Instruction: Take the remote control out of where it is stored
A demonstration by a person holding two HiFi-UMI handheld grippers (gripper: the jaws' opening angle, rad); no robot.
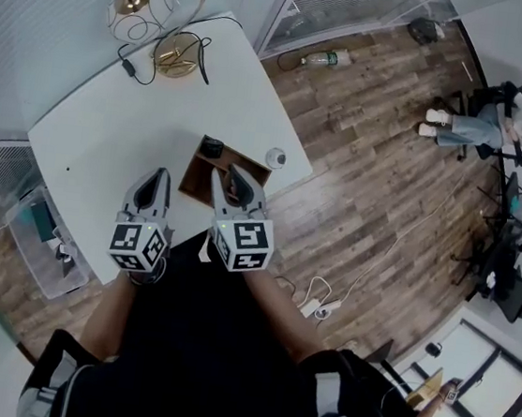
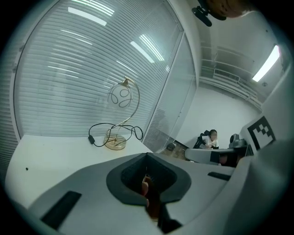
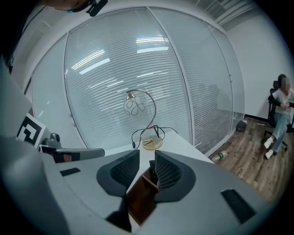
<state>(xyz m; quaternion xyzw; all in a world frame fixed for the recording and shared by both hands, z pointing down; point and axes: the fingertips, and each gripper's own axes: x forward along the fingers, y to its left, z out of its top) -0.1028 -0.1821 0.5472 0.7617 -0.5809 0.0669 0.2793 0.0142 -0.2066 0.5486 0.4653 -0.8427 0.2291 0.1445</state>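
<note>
Two grippers hang low over the white table (image 1: 91, 135), both aimed at the wooden box (image 1: 196, 184), since the remote control (image 1: 212, 149) is stored at its far end. My right gripper (image 3: 147, 161) has its jaws a little apart, with only the box between them and nothing gripped; I think it is lined up for the remote. My left gripper (image 2: 147, 158) has its jaws together and empty. The remote shows only as a dark shape, partly covered by the box wall and my right jaw.

A gold lamp (image 1: 176, 54) stands on the white table (image 1: 100, 131).
</note>
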